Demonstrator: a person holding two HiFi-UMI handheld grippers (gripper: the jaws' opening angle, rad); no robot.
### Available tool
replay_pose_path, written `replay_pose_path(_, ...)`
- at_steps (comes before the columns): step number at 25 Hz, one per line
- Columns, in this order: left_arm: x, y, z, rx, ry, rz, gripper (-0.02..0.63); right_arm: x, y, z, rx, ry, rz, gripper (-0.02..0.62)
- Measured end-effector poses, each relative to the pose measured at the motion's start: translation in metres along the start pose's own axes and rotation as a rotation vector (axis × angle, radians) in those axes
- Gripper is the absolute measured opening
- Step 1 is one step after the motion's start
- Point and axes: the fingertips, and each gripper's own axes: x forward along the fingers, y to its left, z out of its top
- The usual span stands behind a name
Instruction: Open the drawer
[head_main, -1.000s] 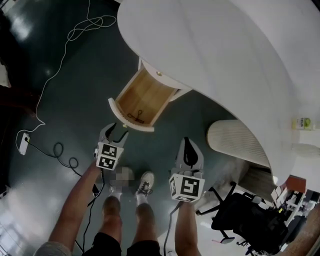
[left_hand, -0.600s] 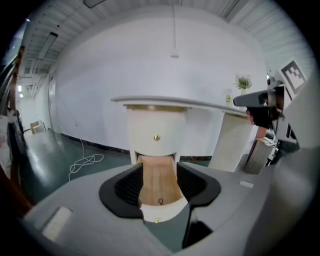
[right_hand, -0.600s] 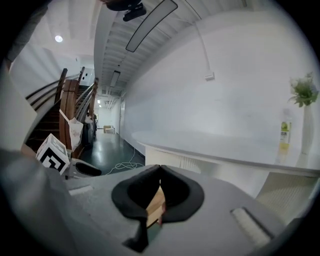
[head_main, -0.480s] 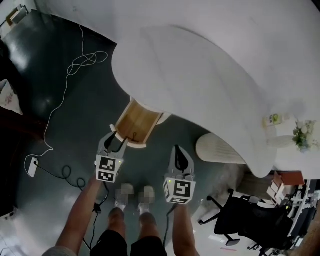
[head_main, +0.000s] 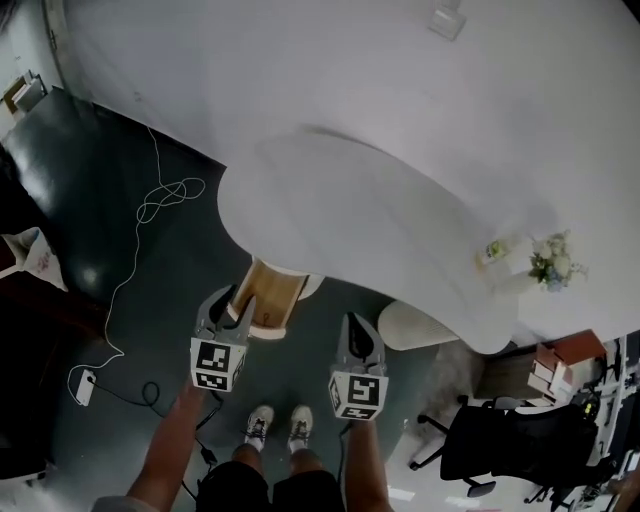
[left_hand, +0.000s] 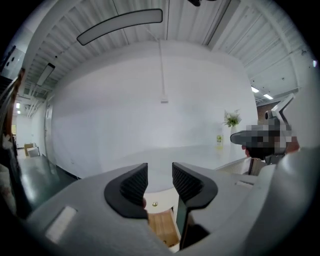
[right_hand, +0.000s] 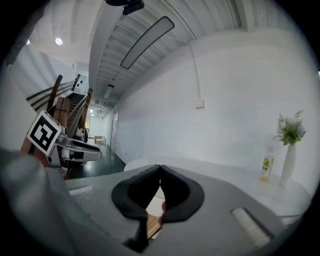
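Drawer (head_main: 268, 292) stands out under desk (head_main: 400, 220) front edge; task looks done. Your left gripper (head_main: 232, 302) part-open, jaws just closing, empty; right gripper (head_main: 361, 332) closed, empty.

**Head view:** dim, flat, cool light. The broad white curved worktop (head_main: 400, 180) reads grey and carries no hard shadows. The dark glossy floor (head_main: 100, 170) has a pale sheen at 9 o'clock. Fine detail is soft and the edges are bowed.

**Gripper views:** circular fisheye with black corners and curved ceiling slats.
- Long pale ceiling light panel (left_hand: 120, 26) at 11 o'clock, left gripper view.
- Small bright ceiling spot (right_hand: 59, 41) at 10 o'clock, right gripper view.
- Left claw (left_hand: 159, 175) and right claw (right_hand: 160, 169) are near the lens and slightly out of focus.
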Motion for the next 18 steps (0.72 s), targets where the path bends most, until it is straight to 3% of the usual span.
replay_pose_path(8,-0.044,-0.02,0.095,0.027,-0.084,-0.05,0.14,-0.049,-0.011,0.076,-0.002,-0.057,-0.041,0.003)
replay_pose_path(18,-0.092,-0.032,0.146,0.017,-0.138,-0.056,0.1,-0.106,-0.01,0.124,0.009,-0.114,-0.076,0.003)
